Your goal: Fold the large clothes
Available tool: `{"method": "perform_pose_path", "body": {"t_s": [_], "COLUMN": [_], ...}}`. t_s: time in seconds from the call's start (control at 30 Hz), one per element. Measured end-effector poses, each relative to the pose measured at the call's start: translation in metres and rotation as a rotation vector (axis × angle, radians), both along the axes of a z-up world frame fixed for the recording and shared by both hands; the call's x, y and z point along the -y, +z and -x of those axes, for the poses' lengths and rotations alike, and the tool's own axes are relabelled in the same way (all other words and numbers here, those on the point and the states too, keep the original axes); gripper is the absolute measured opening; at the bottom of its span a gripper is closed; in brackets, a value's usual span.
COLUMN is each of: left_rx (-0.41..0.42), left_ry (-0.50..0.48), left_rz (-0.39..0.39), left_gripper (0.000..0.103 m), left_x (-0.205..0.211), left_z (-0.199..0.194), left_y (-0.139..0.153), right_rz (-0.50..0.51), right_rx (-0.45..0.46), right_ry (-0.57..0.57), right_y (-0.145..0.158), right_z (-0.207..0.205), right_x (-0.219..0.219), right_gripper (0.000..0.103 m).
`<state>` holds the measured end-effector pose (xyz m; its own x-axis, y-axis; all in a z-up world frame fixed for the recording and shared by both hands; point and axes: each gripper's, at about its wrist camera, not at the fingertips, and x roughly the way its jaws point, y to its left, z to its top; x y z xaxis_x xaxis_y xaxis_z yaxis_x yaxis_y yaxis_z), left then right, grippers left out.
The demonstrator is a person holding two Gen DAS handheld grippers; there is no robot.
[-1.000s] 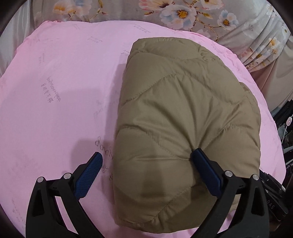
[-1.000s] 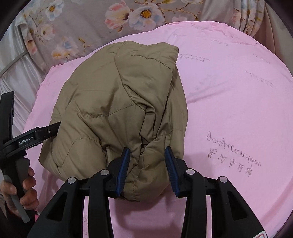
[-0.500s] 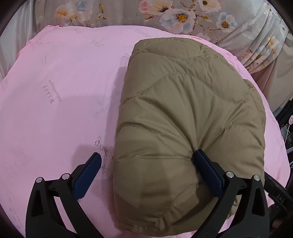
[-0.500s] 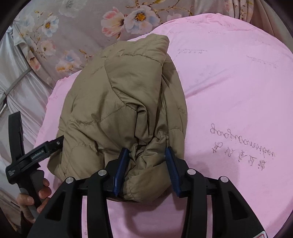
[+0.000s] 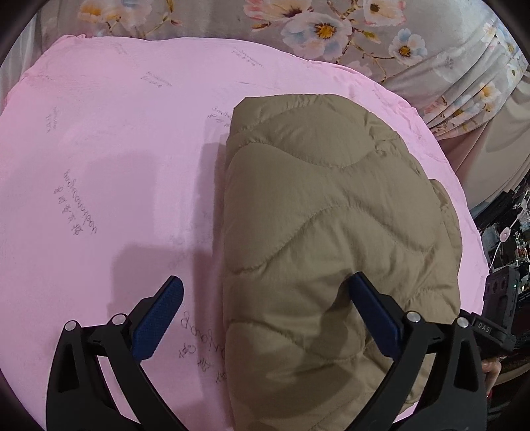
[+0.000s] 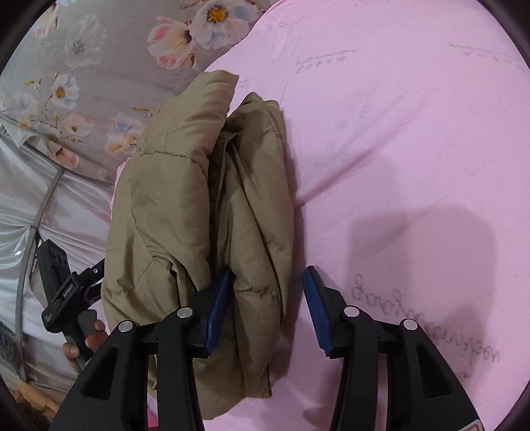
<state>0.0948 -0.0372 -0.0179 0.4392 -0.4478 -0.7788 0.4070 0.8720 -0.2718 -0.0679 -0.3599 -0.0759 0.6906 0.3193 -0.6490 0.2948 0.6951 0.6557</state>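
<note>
A tan quilted jacket (image 5: 331, 232) lies folded into a thick bundle on the pink sheet (image 5: 116, 165). My left gripper (image 5: 265, 298) is wide open over its near left edge. The right finger (image 5: 374, 315) dents the jacket's top and the left finger (image 5: 159, 318) hangs over bare sheet. In the right wrist view the jacket (image 6: 198, 215) shows its stacked layers. My right gripper (image 6: 266, 308) straddles the lower fold and its jaws are opening. The left pad (image 6: 218, 308) touches the cloth, while the right pad (image 6: 316, 311) stands clear of it.
Grey floral bedding (image 5: 314, 30) lies beyond the pink sheet, with shiny grey fabric (image 6: 39, 205) beside the bed. Dark clutter (image 5: 506, 238) sits off the right edge. A hand (image 6: 86, 341) holds the left gripper's body (image 6: 63, 295).
The right gripper's jaws have widened and come off the jacket fold they pinched, and the gripper has rolled and dropped lower. The left gripper has drawn back, still wide open.
</note>
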Motion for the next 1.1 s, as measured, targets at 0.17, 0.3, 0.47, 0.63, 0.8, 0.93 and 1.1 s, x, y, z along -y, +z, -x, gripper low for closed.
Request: {"method": "perform_pose_path", "body": {"t_s": [0.17, 0.3, 0.47, 0.63, 0.8, 0.93, 1.1], "left_rx": [-0.026, -0.049, -0.013, 0.070, 0.162, 0.250, 0.348], "left_ry": [-0.051, -0.070, -0.118, -0.186, -0.209, -0.213, -0.193], "left_rz": [0.053, 0.112, 0.152, 0.157, 0.153, 0.147, 0.133], "left_gripper": [0.098, 0.098, 0.098, 0.094, 0.085, 0.084, 0.082], "left_x": [0.015, 0.021, 0.022, 0.018, 0.011, 0.006, 0.005], "left_z": [-0.012, -0.021, -0.020, -0.009, -0.007, -0.011, -0.036], "left_y": [-0.006, -0.013, -0.014, -0.005, 0.009, 0.025, 0.044], "right_rz": [-0.062, -0.110, -0.130, -0.095, 0.002, 0.066, 0.109], "right_rx": [0.024, 0.063, 0.100, 0.109, 0.148, 0.182, 0.255], "right_ry": [-0.005, -0.010, 0.030, 0.059, 0.071, 0.089, 0.096], "right_y": [-0.005, -0.011, -0.015, -0.009, 0.010, 0.025, 0.044], "right_z": [-0.015, -0.022, -0.032, -0.040, -0.051, -0.077, -0.118], "right_x": [0.003, 0.005, -0.008, -0.021, -0.042, -0.055, -0.066], "right_gripper": [0.046, 0.046, 0.030, 0.023, 0.015, 0.014, 0.014]}}
